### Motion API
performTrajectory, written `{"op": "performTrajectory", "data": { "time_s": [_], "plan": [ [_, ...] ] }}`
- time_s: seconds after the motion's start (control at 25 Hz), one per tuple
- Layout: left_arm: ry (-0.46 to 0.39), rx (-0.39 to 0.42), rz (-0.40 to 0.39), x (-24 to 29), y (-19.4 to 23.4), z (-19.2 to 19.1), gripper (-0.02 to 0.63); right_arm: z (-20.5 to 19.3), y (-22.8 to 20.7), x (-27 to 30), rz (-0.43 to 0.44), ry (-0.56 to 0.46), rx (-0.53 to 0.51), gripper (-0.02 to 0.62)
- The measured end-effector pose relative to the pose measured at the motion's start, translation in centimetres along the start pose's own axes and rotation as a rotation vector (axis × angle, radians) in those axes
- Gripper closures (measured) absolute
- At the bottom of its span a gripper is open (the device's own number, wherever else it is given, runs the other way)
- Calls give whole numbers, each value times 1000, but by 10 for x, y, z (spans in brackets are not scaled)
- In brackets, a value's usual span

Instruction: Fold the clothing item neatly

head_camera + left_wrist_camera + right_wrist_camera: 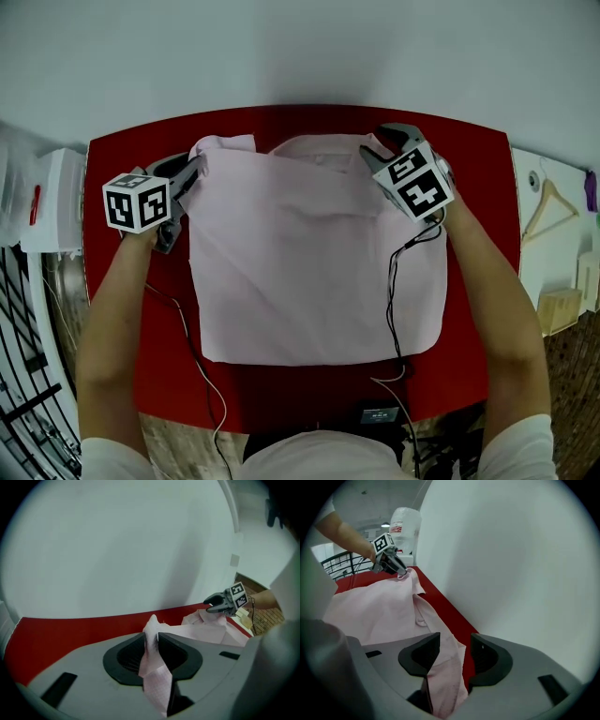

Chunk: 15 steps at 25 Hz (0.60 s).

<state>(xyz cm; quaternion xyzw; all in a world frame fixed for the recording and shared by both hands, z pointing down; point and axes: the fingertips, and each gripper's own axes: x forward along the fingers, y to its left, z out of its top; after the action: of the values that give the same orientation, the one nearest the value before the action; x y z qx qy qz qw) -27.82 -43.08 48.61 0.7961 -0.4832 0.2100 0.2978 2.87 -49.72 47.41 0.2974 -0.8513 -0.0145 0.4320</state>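
Note:
A pale pink shirt (309,262) lies flat on the red table (122,309), folded to a rough rectangle with the collar at the far edge. My left gripper (195,167) is at the shirt's far left corner. In the left gripper view its jaws (151,637) stand close together and pinch a peak of pink cloth (152,663). My right gripper (373,150) is at the far right corner. In the right gripper view its jaws (455,644) stand apart; a fold of the shirt (445,667) lies loose between them, against the left one.
A white wall rises just behind the table's far edge. A black cable (394,281) trails over the shirt's right side to a small black box (380,413) at the near edge. A wooden hanger (553,202) lies at the right, white bags (52,202) at the left.

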Motion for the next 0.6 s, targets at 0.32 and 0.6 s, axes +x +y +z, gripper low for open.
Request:
{"op": "performTrajectory", "data": {
  "time_s": [0.32,0.6],
  "plan": [
    [36,98,62,-17,21,-1,469,-16,-10,-26,-33,-28,-36,413],
    [-33,316,212,-42,27,26,469,-71,-17,-68,0,71,-146,414]
  ]
}}
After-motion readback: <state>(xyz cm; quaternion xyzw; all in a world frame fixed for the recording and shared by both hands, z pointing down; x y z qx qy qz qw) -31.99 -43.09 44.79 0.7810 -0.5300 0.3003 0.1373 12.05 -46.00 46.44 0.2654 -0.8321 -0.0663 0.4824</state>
